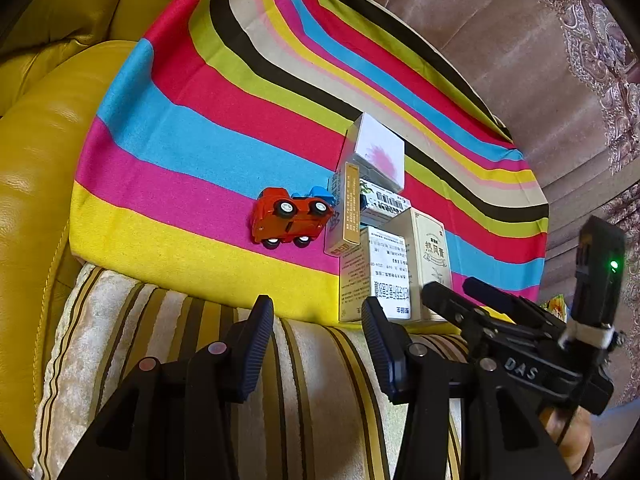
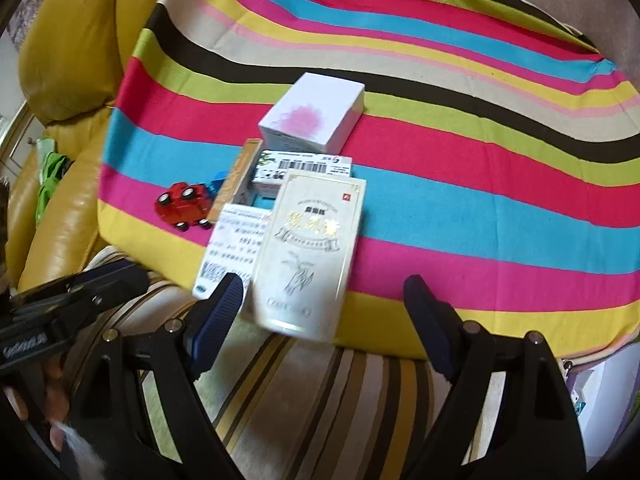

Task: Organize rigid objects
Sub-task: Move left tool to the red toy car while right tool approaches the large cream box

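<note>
The left wrist view shows the red toy car (image 1: 290, 216) sharply, lying on its side at mid-frame on the striped cloth (image 1: 192, 152), its wheels facing the camera and a blue toy (image 1: 318, 192) just behind it. The right wrist view renders the same car small and blurred at left of centre, but gives the clearest look at the cream box (image 2: 308, 252) with gold lettering, lying nearest the camera at the cloth's lower edge.

Beside the cream box sits a white printed box (image 2: 234, 248); behind them a barcoded box (image 2: 304, 166), a narrow tan box (image 2: 238, 172) and a white box with a pink blot (image 2: 316, 114), all crowded together.

The left gripper (image 1: 316, 344) hovers over the striped cushion (image 1: 304, 380), jaws moderately apart and empty. The right gripper (image 2: 320, 320) stands wide and empty, its left finger overlapping the white printed box in the picture; contact cannot be told. Yellow leather sofa (image 1: 36, 184) fills the left of both views.
</note>
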